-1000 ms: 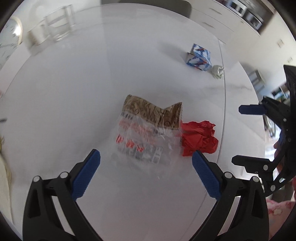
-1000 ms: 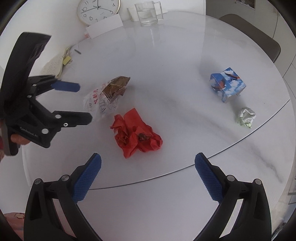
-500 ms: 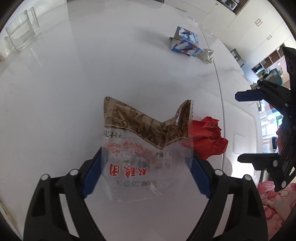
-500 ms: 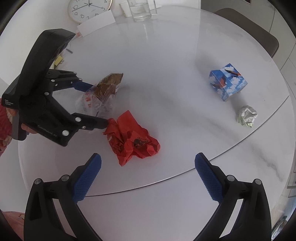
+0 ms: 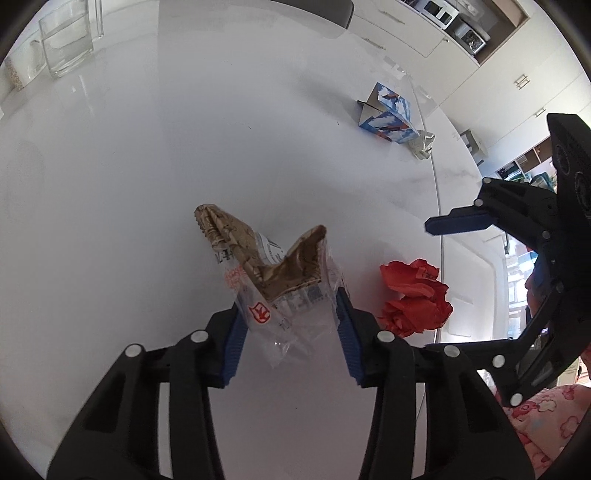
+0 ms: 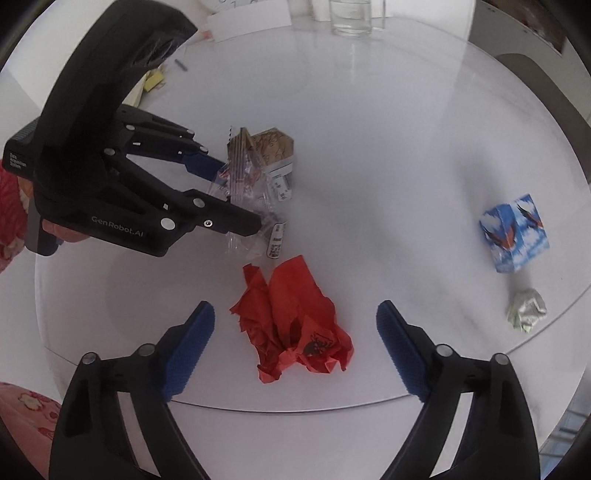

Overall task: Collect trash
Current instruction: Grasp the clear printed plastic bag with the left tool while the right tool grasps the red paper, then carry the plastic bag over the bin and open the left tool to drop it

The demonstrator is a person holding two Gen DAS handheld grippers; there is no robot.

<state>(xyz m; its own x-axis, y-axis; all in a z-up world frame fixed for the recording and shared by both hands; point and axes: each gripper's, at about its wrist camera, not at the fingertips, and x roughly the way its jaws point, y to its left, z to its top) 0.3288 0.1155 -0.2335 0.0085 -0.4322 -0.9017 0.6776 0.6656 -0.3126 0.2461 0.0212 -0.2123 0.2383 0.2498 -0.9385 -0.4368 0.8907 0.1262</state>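
Two pieces of trash being gripped at once on the white bench (image 6: 369,110).
The left tool (image 5: 290,325) is closing on the clear snack wrapper (image 5: 280,288), pads pressing its sides; the right tool (image 6: 295,347), closing but wide, straddles the crumpled red paper (image 6: 291,325) untouched.

I am looking into a home, in its dining and kitchen area; under my grippers lies a round white marble-look table (image 5: 155,155) with a glossy top; a clear glass water jug (image 5: 66,44) stands at its far edge; pale cream cupboard doors with small metal handles (image 5: 491,88) line the wall beyond; a silver microwave oven (image 5: 437,11) sits in an open wooden niche; a grey padded chair back (image 6: 532,74) stands at the table.
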